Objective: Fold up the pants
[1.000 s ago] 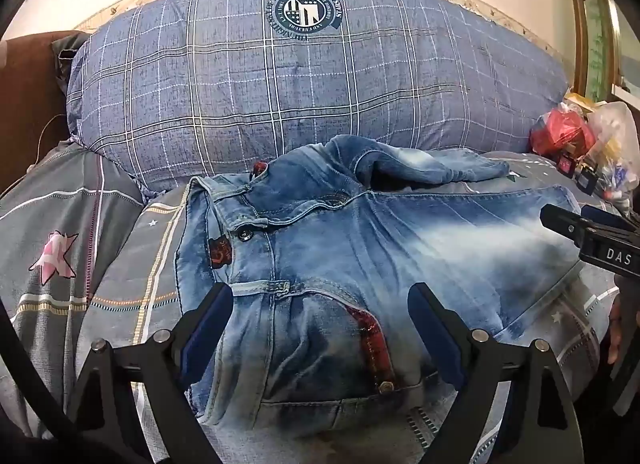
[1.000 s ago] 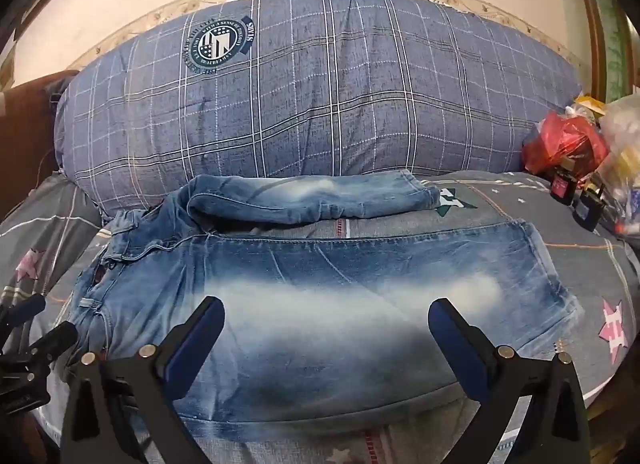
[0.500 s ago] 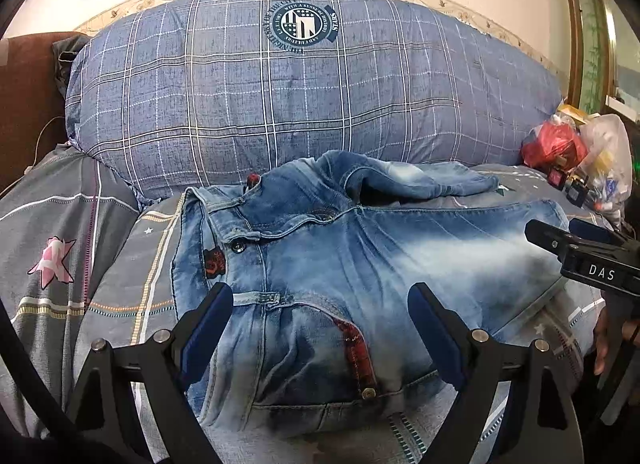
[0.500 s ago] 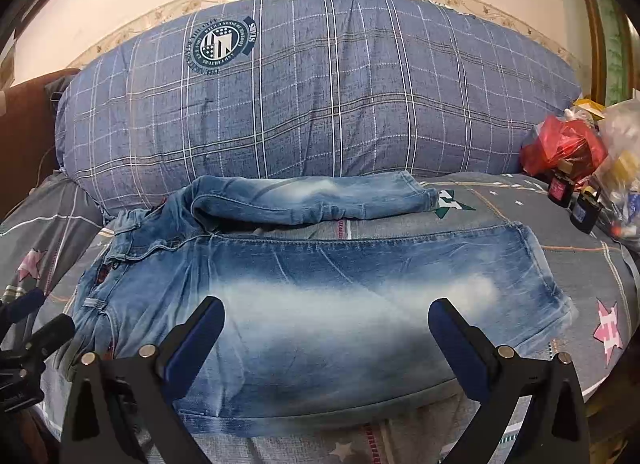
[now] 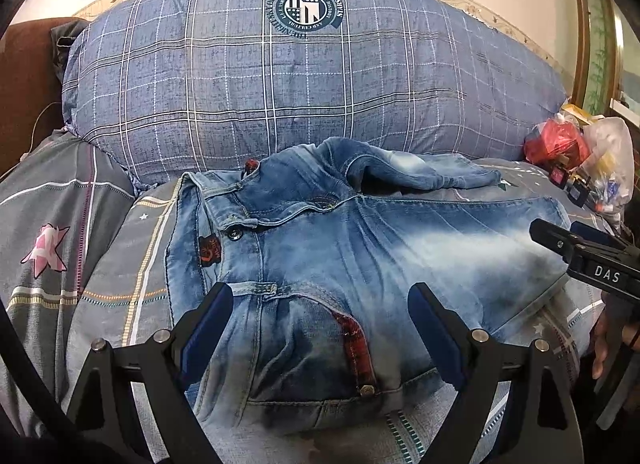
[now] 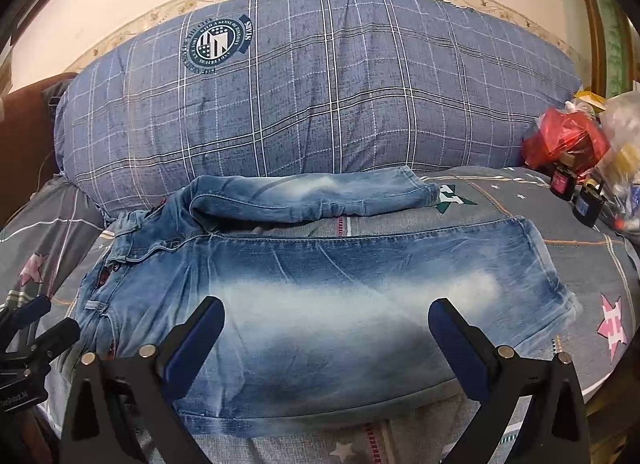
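Both grippers have drawn back slightly from the jeans [image 6: 320,288] since a second ago, so the denim sits a little farther off in each view. On the grey patterned bedspread [image 5: 100,264] the jeans lie spread out, waistband toward 9 o'clock and leg hems toward 3 o'clock, with the far leg bunched against the blue plaid pillow [image 6: 320,83] at 12 o'clock. At the near edge the left gripper [image 5: 320,324] hovers over the waist and pocket area, fingers spread wide, holding nothing. Over the near leg the right gripper [image 6: 326,334] is equally wide open and empty. Plastic bags [image 6: 568,139] crowd 3 o'clock.
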`<state>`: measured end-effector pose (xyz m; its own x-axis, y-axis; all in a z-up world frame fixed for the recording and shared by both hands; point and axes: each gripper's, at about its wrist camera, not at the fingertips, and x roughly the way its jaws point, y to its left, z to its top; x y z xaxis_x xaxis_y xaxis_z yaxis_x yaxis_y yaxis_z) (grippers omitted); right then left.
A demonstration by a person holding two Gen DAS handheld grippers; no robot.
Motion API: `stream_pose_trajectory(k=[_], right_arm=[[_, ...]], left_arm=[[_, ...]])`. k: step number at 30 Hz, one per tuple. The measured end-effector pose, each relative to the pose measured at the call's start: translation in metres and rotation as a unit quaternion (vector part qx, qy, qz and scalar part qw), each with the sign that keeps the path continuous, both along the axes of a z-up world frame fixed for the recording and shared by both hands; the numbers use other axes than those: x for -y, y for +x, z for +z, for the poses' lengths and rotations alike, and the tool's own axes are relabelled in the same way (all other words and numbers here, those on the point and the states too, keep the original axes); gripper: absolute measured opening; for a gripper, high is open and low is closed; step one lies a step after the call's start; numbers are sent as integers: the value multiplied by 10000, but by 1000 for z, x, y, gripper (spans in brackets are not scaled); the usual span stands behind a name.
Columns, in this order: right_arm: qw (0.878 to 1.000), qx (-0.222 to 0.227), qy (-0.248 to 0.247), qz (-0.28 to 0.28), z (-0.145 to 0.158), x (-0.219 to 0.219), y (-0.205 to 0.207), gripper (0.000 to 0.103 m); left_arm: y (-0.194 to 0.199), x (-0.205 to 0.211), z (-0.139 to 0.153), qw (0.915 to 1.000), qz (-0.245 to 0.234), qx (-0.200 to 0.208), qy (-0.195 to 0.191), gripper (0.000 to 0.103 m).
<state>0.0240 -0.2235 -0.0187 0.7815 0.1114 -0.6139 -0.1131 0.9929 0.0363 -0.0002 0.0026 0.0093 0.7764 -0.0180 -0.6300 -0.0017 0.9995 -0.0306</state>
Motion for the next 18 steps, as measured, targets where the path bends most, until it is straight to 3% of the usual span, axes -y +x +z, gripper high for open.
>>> stream_pose_trajectory(k=[18], right_arm=[[9998,43,-55,161,3,-13,-2,103]], left_arm=[[4,-11,-3,9998,141,-132,-66,89]])
